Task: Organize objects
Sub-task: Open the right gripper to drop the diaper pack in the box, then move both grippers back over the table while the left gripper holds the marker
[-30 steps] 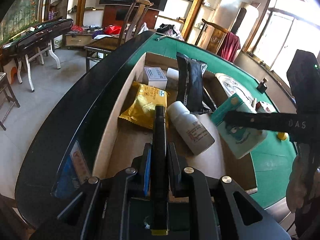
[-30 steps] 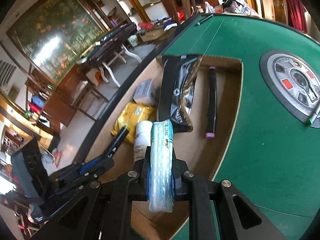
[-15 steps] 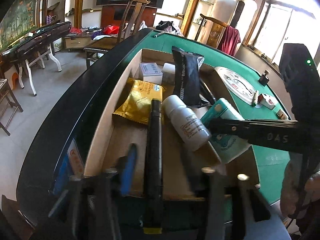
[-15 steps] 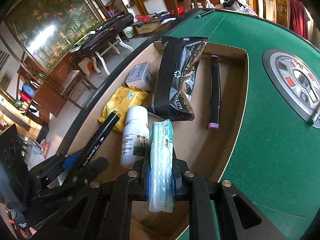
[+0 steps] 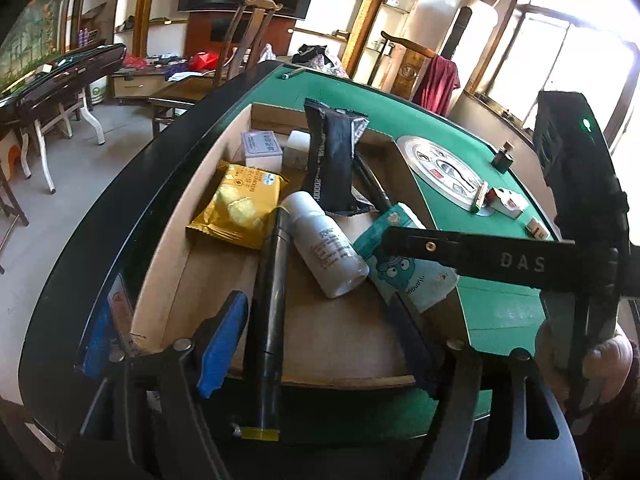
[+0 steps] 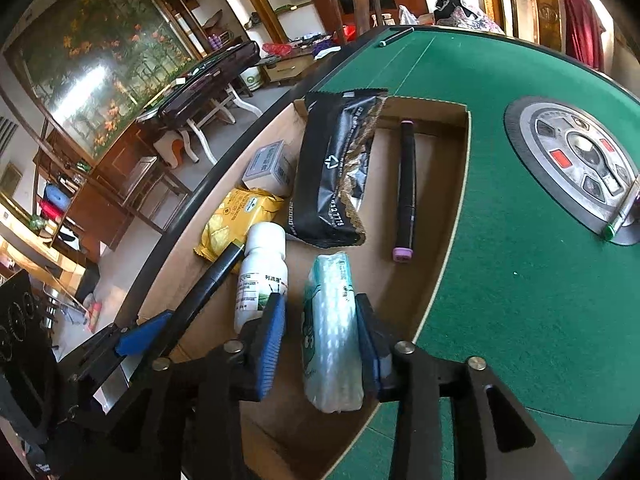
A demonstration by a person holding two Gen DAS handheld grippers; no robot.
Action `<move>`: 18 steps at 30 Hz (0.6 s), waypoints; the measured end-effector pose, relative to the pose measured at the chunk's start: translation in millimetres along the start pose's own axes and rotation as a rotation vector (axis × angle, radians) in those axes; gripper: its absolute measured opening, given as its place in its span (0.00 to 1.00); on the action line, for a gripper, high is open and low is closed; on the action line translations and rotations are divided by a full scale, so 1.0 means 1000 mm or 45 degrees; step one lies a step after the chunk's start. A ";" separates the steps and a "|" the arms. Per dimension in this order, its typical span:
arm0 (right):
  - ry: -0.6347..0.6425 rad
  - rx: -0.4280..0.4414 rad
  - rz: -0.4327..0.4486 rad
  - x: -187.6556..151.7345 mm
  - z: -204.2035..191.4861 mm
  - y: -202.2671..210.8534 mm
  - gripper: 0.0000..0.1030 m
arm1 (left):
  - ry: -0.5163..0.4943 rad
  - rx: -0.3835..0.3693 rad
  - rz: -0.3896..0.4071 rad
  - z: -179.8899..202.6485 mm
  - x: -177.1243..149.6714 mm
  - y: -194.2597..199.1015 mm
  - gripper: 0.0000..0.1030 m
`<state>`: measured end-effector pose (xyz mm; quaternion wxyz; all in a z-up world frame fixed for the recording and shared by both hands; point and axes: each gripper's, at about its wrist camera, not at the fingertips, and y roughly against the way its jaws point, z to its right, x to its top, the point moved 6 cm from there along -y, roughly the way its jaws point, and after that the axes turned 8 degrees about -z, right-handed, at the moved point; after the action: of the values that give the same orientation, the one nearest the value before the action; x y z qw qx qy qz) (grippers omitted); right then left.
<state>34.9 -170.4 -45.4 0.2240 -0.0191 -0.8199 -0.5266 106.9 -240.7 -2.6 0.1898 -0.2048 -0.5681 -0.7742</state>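
Note:
A shallow cardboard tray sits on the green table. My left gripper is open around a black marker that lies across the tray's near edge, jaws apart from it. My right gripper is open around a teal tissue pack, which also shows in the left wrist view. A white bottle lies between marker and pack. The marker shows in the right wrist view.
The tray also holds a yellow snack bag, a black packet, a grey box and a pink-capped marker. A round metal panel sits in the table's centre. Small items lie by it.
Both grippers have opened. The left one has let go of the black marker into the tray. The right one has let go of the tissue pack, which now rests between its jaws.

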 end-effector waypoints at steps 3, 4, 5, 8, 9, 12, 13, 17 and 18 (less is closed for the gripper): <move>-0.011 0.013 0.010 -0.001 0.001 0.004 0.46 | 0.019 0.011 0.013 -0.002 0.001 0.004 0.72; -0.013 0.016 0.017 -0.001 0.002 0.007 0.48 | 0.022 0.015 0.019 -0.003 0.002 0.006 0.72; -0.016 0.017 0.021 -0.001 -0.002 0.006 0.51 | 0.026 0.020 0.029 -0.003 0.002 0.008 0.73; -0.031 0.030 0.042 -0.002 0.002 0.013 0.56 | 0.032 0.007 0.051 -0.002 0.003 0.015 0.75; -0.035 0.033 0.051 -0.002 0.003 0.016 0.57 | 0.031 0.006 0.055 -0.002 0.003 0.016 0.76; -0.057 0.037 0.083 -0.004 0.010 0.028 0.59 | 0.010 -0.002 0.078 0.005 0.004 0.025 0.77; -0.063 0.036 0.091 -0.004 0.014 0.032 0.59 | -0.004 0.001 0.090 0.009 0.005 0.029 0.77; -0.098 0.009 0.139 -0.006 0.032 0.057 0.60 | -0.049 0.006 0.140 0.023 0.011 0.048 0.78; -0.105 -0.001 0.154 -0.006 0.038 0.067 0.60 | -0.055 -0.005 0.151 0.026 0.014 0.055 0.78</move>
<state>45.1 -106.4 -3.7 0.2213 -0.0905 -0.8256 -0.5111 126.2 -231.8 55.9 0.2226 -0.2551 -0.5574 -0.7580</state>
